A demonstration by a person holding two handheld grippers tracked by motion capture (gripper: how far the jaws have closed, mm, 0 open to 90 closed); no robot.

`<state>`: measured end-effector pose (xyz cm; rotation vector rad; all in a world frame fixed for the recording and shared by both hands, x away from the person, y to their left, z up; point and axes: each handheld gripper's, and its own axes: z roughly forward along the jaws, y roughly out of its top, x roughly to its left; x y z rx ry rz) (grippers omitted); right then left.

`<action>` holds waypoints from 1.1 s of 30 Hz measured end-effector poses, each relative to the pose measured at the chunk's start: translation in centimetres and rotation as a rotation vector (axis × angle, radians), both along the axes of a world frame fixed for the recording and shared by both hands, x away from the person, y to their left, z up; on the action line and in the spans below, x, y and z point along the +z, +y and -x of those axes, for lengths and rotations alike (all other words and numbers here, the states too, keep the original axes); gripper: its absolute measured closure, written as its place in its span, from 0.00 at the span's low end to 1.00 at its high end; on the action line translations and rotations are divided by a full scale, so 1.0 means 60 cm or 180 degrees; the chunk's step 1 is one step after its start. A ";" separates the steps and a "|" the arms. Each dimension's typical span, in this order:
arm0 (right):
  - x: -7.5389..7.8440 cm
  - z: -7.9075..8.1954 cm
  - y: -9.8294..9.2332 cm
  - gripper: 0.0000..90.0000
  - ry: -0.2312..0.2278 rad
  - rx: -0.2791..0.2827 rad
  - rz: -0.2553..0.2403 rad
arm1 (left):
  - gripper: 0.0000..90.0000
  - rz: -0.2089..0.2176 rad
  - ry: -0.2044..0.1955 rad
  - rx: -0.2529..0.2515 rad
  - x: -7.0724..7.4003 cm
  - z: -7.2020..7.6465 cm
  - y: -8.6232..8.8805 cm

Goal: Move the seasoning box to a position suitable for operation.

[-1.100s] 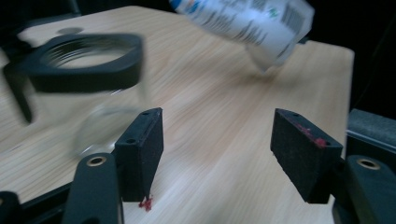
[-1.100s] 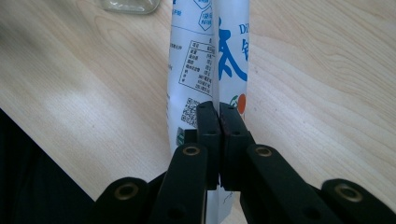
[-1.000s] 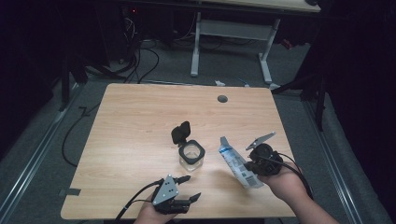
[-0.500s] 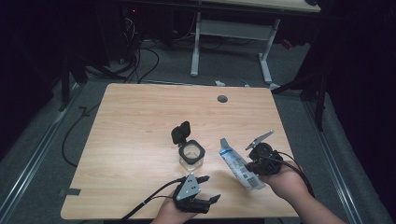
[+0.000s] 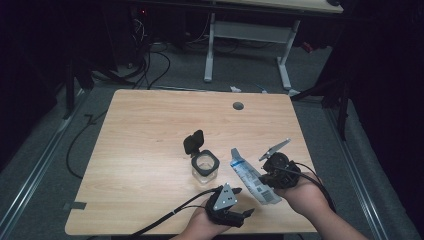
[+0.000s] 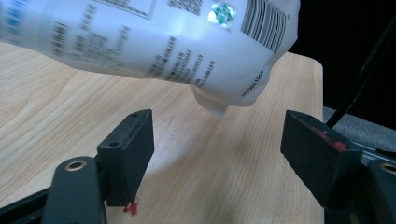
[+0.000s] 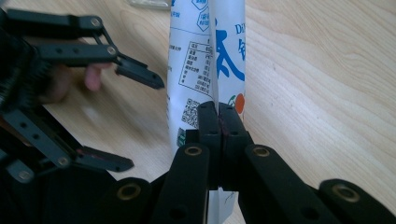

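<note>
Overhead, the wooden table point(image 5: 150, 140) stands on grey carpet point(image 5: 45, 165); right gripper point(image 5: 272, 175) jaws clamp the pouch point(image 5: 252, 177), left gripper point(image 5: 239, 202) jaws gape.

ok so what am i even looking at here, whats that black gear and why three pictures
A person at a light wooden table holds a hand-operated black gripper in each hand. One picture looks down from above; the other two come from cameras riding on each gripper. The right gripper has its jaws shut on a white printed plastic pouch. The left gripper is open, just below that pouch's corner. On the table stands a clear square jar with its black flip lid open.
</note>
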<state>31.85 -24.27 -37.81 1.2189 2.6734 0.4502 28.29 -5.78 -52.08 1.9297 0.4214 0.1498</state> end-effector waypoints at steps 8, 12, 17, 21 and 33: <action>0.012 0.001 0.027 1.00 -0.0014 0.0068 -0.0027 | 0.25 -0.0080 0.0080 -0.0022 -0.007 -0.003 -0.019; 0.013 0.001 0.036 1.00 -0.0003 0.0106 -0.0046 | 0.25 -0.0036 0.0108 0.0017 -0.005 -0.008 -0.022; 0.013 -0.001 0.044 1.00 0.0007 0.0129 -0.0074 | 0.25 -0.0023 0.0121 0.0073 -0.006 -0.012 -0.025; 0.014 -0.002 0.050 1.00 0.0018 0.0143 -0.0097 | 0.28 -0.0010 0.0084 0.0099 -0.006 -0.011 -0.026; 0.020 -0.006 0.063 1.00 0.0015 0.0169 -0.0100 | 0.47 -0.0045 -0.0048 0.0197 -0.002 -0.007 -0.011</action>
